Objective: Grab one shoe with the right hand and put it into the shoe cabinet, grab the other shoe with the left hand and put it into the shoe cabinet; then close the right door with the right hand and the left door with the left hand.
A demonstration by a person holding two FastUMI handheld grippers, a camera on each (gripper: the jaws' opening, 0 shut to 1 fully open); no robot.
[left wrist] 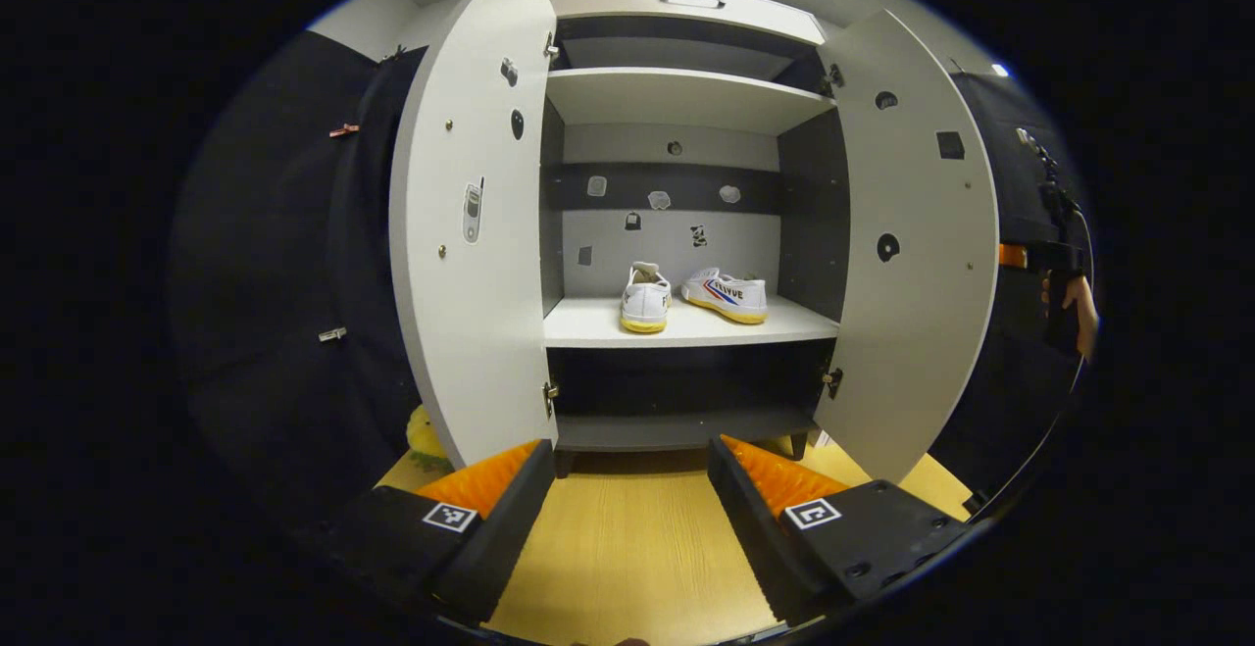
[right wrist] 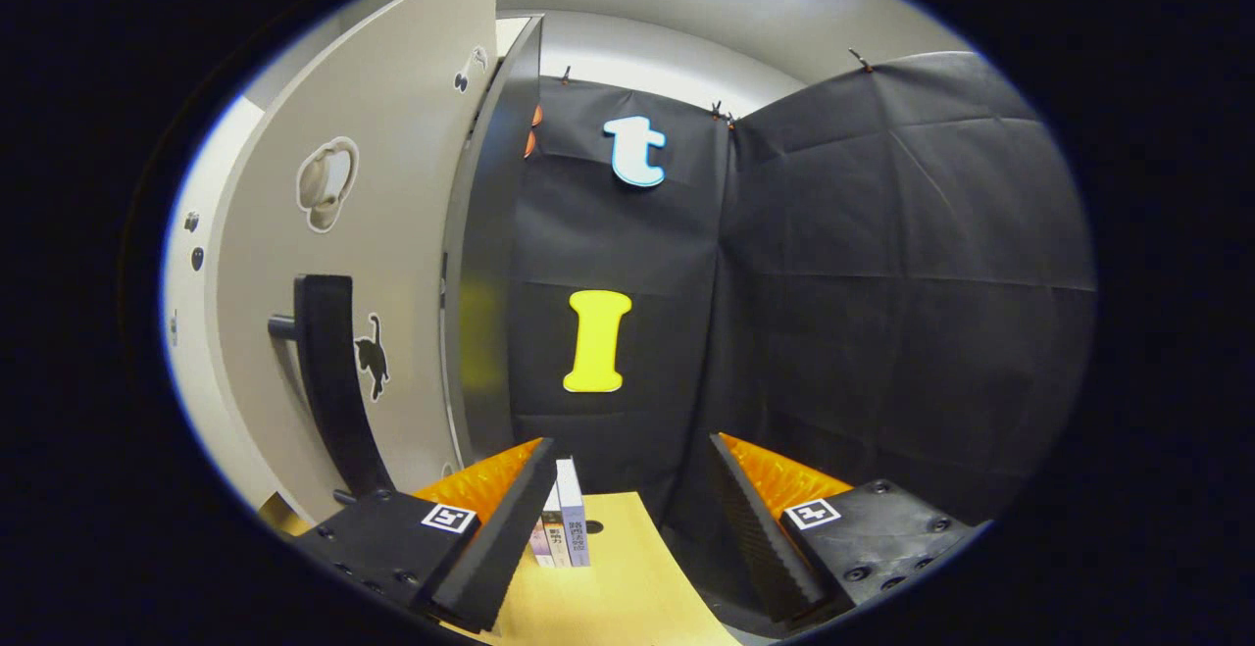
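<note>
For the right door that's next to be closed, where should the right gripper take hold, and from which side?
Best on the black vertical handle on the right door's outer face. It stands off the panel on a short post, leaving a gap for a finger. Come from the door's outer side, where the open right gripper already is, fingers straddling the bar.

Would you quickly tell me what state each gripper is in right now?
Left gripper: open, holding nothing, facing the open grey shoe cabinet.
Right gripper: open, holding nothing.

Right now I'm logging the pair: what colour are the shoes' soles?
Yellow soles under white uppers on both shoes, clearest in the left gripper view.
</note>
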